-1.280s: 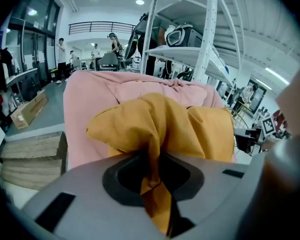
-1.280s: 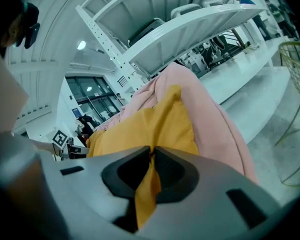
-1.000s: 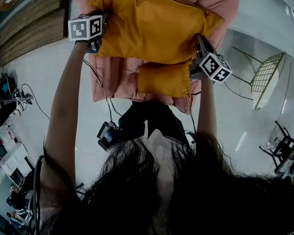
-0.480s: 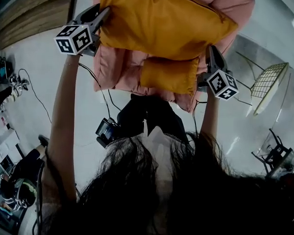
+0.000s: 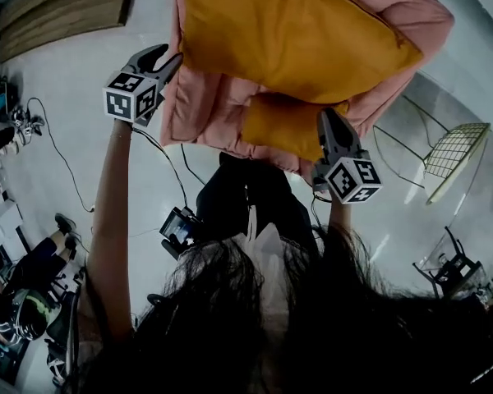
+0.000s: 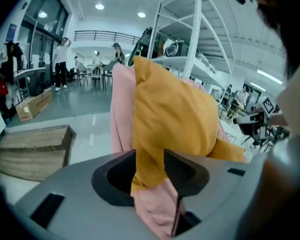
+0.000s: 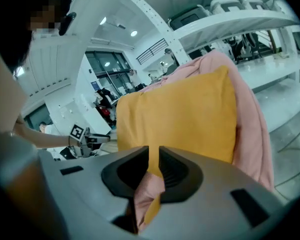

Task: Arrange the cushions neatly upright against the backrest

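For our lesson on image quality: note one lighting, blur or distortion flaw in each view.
Head view: dim, underexposed; dark hair swallows the bottom. Left gripper view: fisheye, black corners, shelf post bowed. Right gripper view: same curving, black vignette at the edges.

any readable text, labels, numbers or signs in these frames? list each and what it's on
No legible words or numbers in any view.
Marker cube on the left gripper, jaws just been opening, mustard-yellow fabric cushion corner loose between them: black-and-white square codes, no letters.
Marker cube on the right gripper, shut on the cushion: same codes only.
Brown cardboard box on the floor: print, if any, too small.
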Demonstrator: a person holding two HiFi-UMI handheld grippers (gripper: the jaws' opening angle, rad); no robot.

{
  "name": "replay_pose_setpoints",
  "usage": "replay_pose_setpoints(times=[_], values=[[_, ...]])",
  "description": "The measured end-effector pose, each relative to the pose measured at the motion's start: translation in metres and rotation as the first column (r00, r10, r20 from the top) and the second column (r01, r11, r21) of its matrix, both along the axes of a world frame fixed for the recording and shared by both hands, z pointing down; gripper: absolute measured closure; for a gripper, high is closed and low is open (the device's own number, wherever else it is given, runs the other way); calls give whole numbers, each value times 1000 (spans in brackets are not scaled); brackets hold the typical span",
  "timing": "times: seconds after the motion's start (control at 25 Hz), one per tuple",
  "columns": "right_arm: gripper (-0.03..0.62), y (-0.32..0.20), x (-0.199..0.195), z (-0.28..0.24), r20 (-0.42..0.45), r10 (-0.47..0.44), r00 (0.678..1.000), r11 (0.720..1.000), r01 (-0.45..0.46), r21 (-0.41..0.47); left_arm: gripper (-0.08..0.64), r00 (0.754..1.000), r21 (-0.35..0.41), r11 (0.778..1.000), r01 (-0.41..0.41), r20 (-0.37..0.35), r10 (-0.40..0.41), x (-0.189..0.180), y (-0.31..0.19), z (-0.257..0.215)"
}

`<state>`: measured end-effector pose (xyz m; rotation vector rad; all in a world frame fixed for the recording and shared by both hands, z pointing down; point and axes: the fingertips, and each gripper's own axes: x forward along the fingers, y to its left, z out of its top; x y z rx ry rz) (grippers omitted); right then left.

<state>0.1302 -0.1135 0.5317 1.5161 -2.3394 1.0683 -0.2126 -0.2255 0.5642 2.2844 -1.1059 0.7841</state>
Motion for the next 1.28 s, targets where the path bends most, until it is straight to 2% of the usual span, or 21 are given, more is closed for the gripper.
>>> replay_pose_setpoints(times=[0.16, 0.24, 0.44, 0.52, 0.68, 0.8, 0.88, 1.0, 1.28], values=[[540, 17, -49, 41, 35, -126, 991, 989, 128, -71, 359, 988, -128, 989, -78, 119, 93, -2, 22, 74], [540, 24, -73, 55, 62, -175, 983, 979, 180, -98, 337, 982, -154, 984, -85, 153, 109, -2, 26, 94], [540, 38, -110, 85, 73, -276, 959, 948, 284, -145, 333, 991, -143, 988, -53, 113, 70, 11, 15, 110], [540, 43, -113, 96, 79, -281, 957, 944, 290, -159, 338, 992, -126, 991, -43, 111, 57, 19, 12, 114], [540, 53, -106, 113, 96, -246, 965, 947, 260, -191, 419, 993, -90, 996, 14, 114, -3, 46, 15, 113], [540, 57, -95, 115, 96, -217, 971, 950, 233, -206, 457, 993, -119, 991, 66, 107, -53, 75, 25, 120], [540, 62, -91, 115, 98, -203, 974, 952, 220, -215, 465, 990, -144, 986, 79, 131, -60, 86, 31, 132], [540, 66, -92, 114, 106, -194, 975, 951, 213, -224, 466, 986, -161, 981, 112, 139, -90, 84, 27, 145], [540, 65, -80, 117, 102, -189, 977, 942, 210, -260, 465, 986, -203, 965, 166, 51, -158, 84, 10, 186]])
